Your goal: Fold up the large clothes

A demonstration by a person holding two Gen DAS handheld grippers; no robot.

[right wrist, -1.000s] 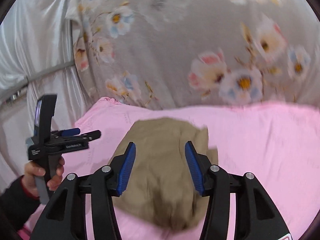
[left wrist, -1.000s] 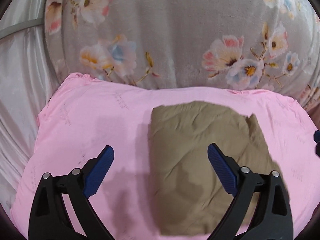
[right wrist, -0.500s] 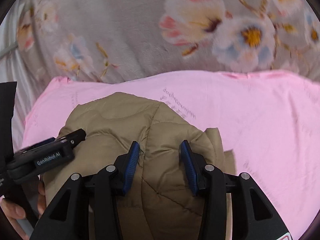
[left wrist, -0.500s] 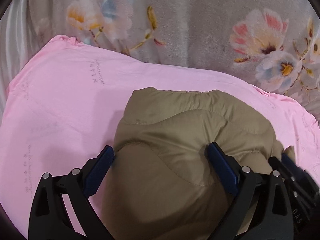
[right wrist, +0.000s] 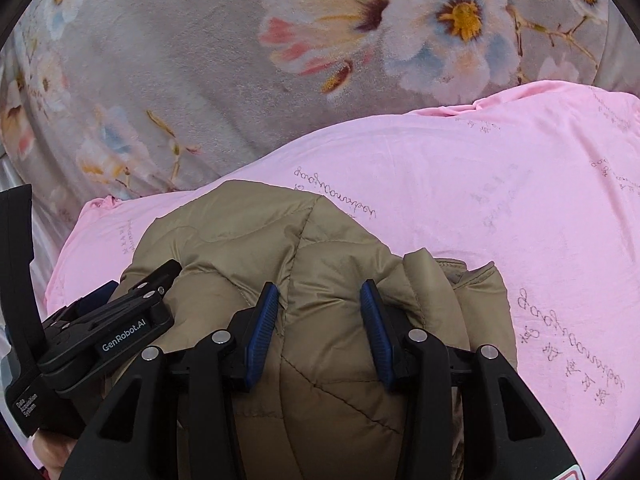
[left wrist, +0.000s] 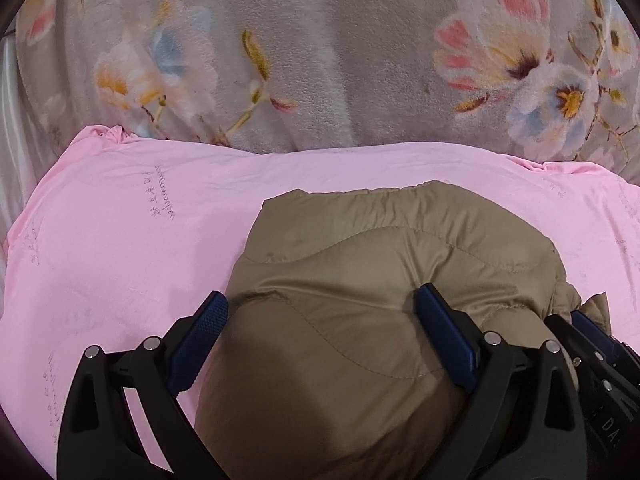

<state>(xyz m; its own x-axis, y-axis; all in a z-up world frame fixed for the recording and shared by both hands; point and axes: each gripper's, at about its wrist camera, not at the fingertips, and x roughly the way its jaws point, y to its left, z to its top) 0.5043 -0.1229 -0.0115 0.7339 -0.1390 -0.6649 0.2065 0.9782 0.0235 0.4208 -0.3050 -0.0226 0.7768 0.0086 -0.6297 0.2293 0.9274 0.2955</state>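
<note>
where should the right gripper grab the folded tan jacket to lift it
Grip the tan jacket at its stacked near-right edge, coming in low from the right gripper's side. The layers show there as a lip over the pink sheet; the puffy top gives the jaws little to pinch.

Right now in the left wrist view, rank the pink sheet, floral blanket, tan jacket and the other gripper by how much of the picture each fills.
1. Floral blanket and pink sheet: too alike to rank.
2. Tan jacket, enlarged by nearness.
3. Right gripper, only a corner showing.
</note>
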